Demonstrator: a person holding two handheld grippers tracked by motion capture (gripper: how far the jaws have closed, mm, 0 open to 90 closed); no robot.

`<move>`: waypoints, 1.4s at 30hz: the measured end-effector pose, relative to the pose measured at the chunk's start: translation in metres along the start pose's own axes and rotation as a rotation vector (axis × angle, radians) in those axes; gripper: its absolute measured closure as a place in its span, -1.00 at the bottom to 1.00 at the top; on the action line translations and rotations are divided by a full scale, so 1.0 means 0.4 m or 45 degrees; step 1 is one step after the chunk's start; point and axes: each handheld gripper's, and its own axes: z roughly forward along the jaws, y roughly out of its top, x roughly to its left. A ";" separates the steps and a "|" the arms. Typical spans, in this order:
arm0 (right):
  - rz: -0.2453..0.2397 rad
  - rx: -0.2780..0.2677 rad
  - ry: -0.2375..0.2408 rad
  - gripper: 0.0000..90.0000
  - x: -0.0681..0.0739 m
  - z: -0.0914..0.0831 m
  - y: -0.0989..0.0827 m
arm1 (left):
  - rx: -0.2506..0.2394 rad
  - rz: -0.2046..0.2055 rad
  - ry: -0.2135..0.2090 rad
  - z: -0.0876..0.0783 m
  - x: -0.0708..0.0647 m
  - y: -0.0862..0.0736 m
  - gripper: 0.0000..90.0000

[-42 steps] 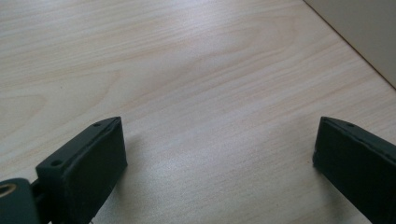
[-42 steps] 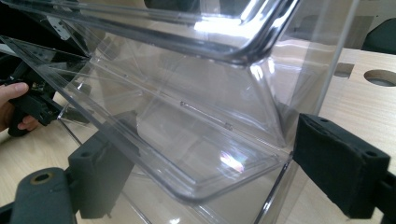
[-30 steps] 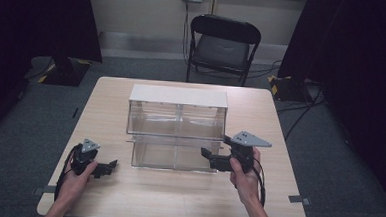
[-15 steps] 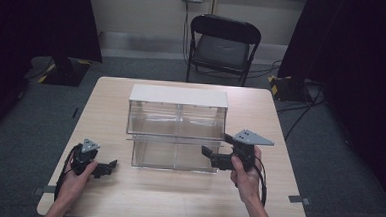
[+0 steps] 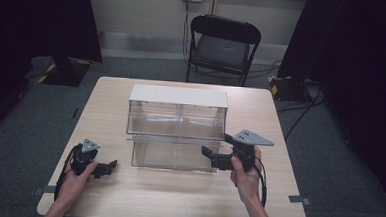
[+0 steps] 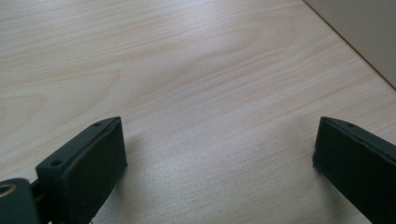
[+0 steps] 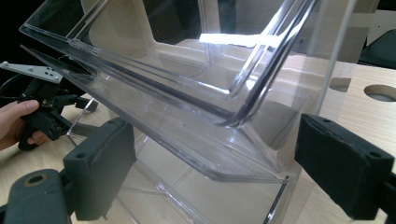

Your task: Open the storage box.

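Risk first: my right tool (image 5: 212,157) sits hard up against the clear bin (image 5: 176,130), at its lower right front corner. The plastic looks light and slick, so a push from this side would likely slide or tip the whole stack rather than seat the jaws. The thin front lip (image 7: 219,175) runs between my jaws in the right gripper view, and closing on it off-square could skate off or flex it.

Bin stands at bench (image 5: 176,203) centre, two tiers, white top, both tiers looking empty.

Right hand (image 5: 245,174) at about 4 o'clock from the bin, forearm coming up from 6, tool levelled and pointing toward 9 o'clock. Jaws spread wide, gripping nothing.

Left hand (image 5: 75,175) at about 8 o'clock from the bin, well apart from it, left tool (image 5: 109,164) low over bare bench, pointing toward 3. Jaws wide apart, nothing between them but wood.
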 end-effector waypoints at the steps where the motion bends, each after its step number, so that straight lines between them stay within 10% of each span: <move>1: 0.001 0.000 0.000 -0.74 0.000 0.000 0.000 | -0.001 -0.005 -0.002 0.000 -0.001 0.000 -0.95; 42: 0.002 0.003 -0.001 -0.79 -0.002 0.001 -0.001 | 0.000 0.000 0.000 0.000 0.000 0.000 -0.95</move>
